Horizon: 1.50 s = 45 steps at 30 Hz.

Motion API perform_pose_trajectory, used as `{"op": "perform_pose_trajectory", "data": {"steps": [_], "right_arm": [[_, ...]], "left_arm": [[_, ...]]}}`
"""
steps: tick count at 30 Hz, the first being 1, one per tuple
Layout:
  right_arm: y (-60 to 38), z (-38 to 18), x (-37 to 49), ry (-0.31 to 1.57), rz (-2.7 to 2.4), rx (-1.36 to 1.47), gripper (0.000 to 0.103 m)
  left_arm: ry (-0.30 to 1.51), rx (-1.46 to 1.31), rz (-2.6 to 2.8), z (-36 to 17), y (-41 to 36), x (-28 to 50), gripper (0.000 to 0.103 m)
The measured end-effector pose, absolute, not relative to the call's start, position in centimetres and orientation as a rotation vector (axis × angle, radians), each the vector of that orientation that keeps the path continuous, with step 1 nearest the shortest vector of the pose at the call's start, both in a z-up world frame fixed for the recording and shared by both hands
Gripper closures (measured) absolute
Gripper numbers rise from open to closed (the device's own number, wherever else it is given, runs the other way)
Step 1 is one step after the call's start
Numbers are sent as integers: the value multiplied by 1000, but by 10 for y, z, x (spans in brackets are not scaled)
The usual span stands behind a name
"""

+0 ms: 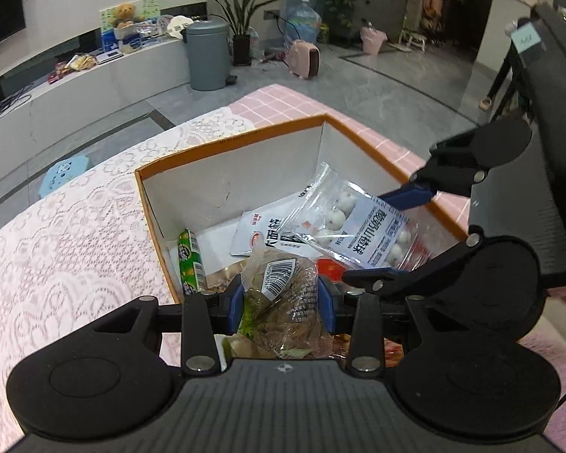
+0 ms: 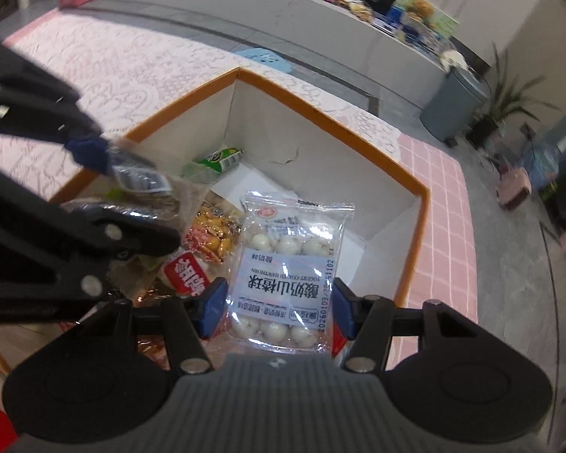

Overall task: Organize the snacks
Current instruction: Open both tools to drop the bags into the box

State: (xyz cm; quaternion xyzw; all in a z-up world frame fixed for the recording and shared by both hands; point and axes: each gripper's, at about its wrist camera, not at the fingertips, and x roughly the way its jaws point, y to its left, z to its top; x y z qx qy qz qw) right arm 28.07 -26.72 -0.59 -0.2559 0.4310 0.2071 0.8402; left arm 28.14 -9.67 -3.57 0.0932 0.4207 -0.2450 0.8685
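An orange-rimmed cardboard box (image 1: 245,134) (image 2: 358,139) stands on the table with several snack packs inside. My left gripper (image 1: 282,302) is shut on a brownish clear snack bag with a barcode label (image 1: 283,294), held over the box's near edge; the same bag (image 2: 147,185) shows at the left of the right wrist view. My right gripper (image 2: 277,311) is shut on a clear pack of white yogurt hawthorn balls (image 2: 288,268) (image 1: 362,226), held over the box's inside. A green pack (image 1: 190,260) (image 2: 219,158) leans against the box wall.
A white pouch (image 1: 260,230), yellow and red packs (image 2: 211,241) lie on the box floor. A pink lace tablecloth (image 1: 64,249) covers the table. A grey bin (image 1: 207,53), a potted plant (image 1: 241,19), a blue stool (image 1: 64,173) and a black chair (image 1: 547,151) stand around.
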Motion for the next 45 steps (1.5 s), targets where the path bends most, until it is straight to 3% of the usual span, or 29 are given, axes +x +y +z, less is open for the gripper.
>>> {"op": "perform_pose_trajectory", "data": {"steps": [15, 18, 22, 28, 45], "right_arm": [[-264, -34, 304, 917, 487, -674, 43], [-263, -35, 304, 929, 476, -677, 42], [-262, -30, 304, 952, 458, -693, 38], [-259, -4, 290, 932, 426, -710, 25], [-274, 104, 198, 958, 498, -210, 21]], "left_arm": [[907, 405, -488, -64, -120, 297, 57], [918, 399, -485, -61, -121, 294, 48], [876, 448, -491, -50, -124, 284, 44], [843, 377, -471, -19, -112, 263, 33], [713, 15, -303, 80, -34, 149, 30]]}}
